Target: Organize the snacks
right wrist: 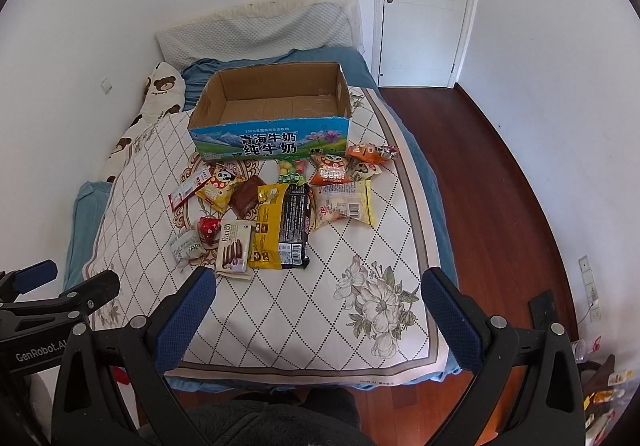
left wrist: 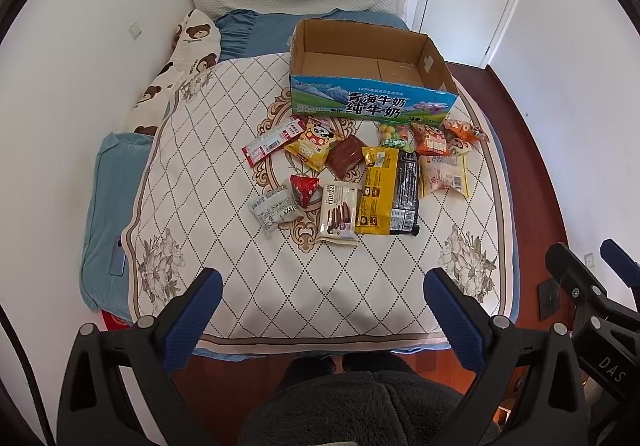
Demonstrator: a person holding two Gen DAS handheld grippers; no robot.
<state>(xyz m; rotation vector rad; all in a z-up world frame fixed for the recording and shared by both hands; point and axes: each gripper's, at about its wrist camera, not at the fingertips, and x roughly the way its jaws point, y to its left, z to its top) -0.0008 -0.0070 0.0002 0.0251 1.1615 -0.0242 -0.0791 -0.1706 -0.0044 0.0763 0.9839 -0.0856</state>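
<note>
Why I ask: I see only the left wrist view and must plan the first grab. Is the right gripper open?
Observer: Yes. The right gripper is open, its jaws wide apart with nothing between them, over the near end of the mat.
Operator: Anything off the bed on that side?
Observer: At the far lower right, past the wood floor, there is blurry clutter that looks like more packets. I cannot tell what it sits on.

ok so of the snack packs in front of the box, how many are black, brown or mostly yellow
black pack: 1
brown pack: 1
mostly yellow: 2, the panda pack and the large pack
total: 4, leaving out the clear pack with yellow edges
</note>
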